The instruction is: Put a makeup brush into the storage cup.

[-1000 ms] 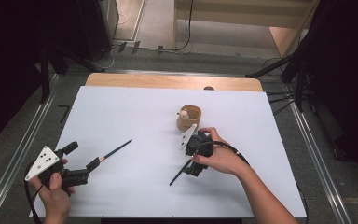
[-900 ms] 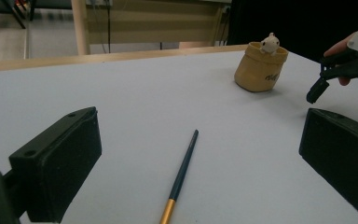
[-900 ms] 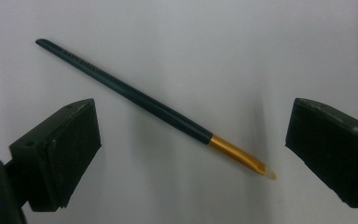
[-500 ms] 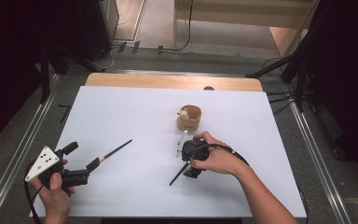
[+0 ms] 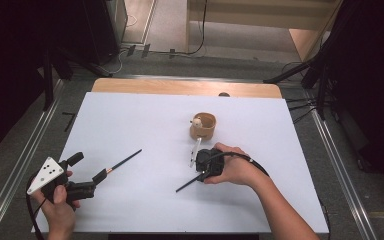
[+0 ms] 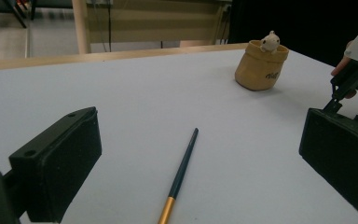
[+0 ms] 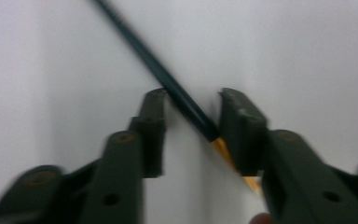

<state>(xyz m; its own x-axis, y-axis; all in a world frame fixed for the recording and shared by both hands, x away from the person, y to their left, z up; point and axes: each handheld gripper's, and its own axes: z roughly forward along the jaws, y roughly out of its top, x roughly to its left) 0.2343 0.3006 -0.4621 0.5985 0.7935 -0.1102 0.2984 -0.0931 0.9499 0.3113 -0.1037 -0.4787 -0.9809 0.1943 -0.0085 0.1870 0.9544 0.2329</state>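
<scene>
The dark pencil (image 7: 168,86) that the right gripper (image 7: 191,116) works on lies flat on the white table (image 5: 145,120), towards its near edge and right of the middle. In the right gripper view its shaft runs slantwise between the 2 black jaws, and its gold-coloured end sits just by the right-hand jaw. The jaws have just been closing around it and now stand narrow, close on either side of the shaft; the picture is blurred, so whether the pads already press on it cannot be told. In the high view the same pencil (image 5: 187,185) sticks out from under that gripper (image 5: 207,162) towards the near edge.

A 2nd dark pencil (image 6: 182,170) with a gold band lies near the near left corner, between the wide-apart jaws of the left gripper (image 6: 200,154), which touch nothing. In the high view this pencil (image 5: 125,162) points away from the left gripper (image 5: 87,175).

A small tan pot (image 5: 203,126) with a pale figure at its rim stands upright just beyond the right gripper, nearer the far edge.
</scene>
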